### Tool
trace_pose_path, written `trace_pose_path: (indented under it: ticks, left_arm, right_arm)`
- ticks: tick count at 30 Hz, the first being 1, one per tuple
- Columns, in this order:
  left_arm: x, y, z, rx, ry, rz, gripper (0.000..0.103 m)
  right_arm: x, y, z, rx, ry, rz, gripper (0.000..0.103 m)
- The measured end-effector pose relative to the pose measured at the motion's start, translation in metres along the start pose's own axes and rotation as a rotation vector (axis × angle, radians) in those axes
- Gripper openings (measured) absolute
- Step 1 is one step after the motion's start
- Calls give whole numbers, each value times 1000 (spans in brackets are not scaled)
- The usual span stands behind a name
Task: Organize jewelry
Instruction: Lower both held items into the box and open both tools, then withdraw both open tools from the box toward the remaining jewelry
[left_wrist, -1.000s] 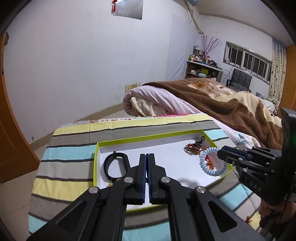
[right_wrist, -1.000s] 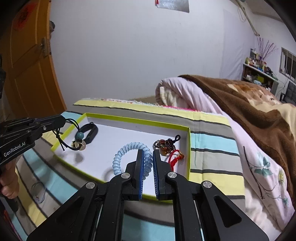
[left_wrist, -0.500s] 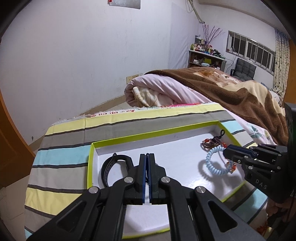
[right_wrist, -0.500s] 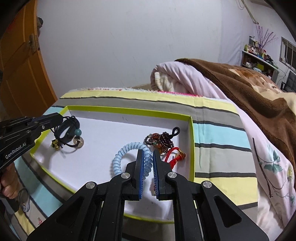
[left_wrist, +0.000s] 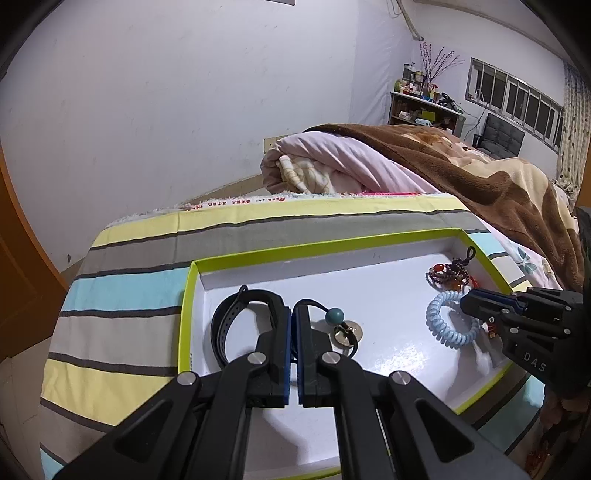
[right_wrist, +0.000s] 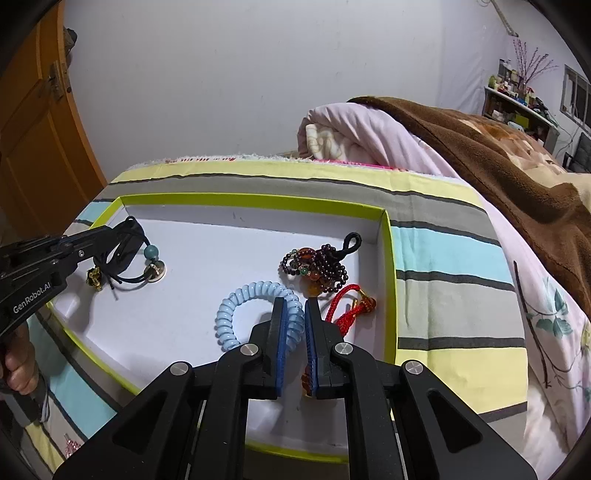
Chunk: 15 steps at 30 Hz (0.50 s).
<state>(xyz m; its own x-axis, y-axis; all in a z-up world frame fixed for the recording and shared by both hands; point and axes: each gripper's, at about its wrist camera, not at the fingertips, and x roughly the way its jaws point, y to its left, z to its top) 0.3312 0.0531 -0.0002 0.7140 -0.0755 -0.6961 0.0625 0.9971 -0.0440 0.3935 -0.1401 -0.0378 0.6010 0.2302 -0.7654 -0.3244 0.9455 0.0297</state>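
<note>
A white tray with a lime-green rim (left_wrist: 317, 246) (right_wrist: 255, 202) lies on the striped bedcover. My left gripper (left_wrist: 291, 314) (right_wrist: 122, 230) is shut on the black cord of a bracelet with a teal bead (left_wrist: 334, 316) (right_wrist: 151, 252), low over the tray's left end beside a black strap band (left_wrist: 236, 317). My right gripper (right_wrist: 295, 306) (left_wrist: 466, 300) is shut on a light-blue coil hair tie (right_wrist: 240, 302) (left_wrist: 448, 325) resting on the tray floor. A dark-red bead bracelet (right_wrist: 321, 264) (left_wrist: 448, 273) and a red cord charm (right_wrist: 347, 306) lie just beyond it.
A rolled pink quilt (left_wrist: 332, 162) and brown blanket (right_wrist: 498, 147) lie behind and right of the tray. An orange wooden door (right_wrist: 33, 129) stands at the left. Small trinkets (right_wrist: 70, 446) lie on the cover near the front left.
Both grippers have come lower and closer over the tray. The teal-bead bracelet now shows past my left fingers. The coil tie has settled onto the tray floor, and my right jaws look slightly wider.
</note>
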Motion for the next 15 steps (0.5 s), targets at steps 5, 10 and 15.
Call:
trace_pose_path:
  ticks: [5, 10, 15]
  left_arm:
    - [-2, -2, -2, 7, 4, -18, 3]
    - [-12, -3, -3, 5, -10, -20, 3]
    - [-29, -4, -8, 4, -30, -19, 3]
  right_arm:
    - [-7, 0, 0, 4, -14, -3, 18]
    - [-21, 2, -2, 1, -36, 0, 19]
    - [-44, 5, -8, 5, -66, 16, 20]
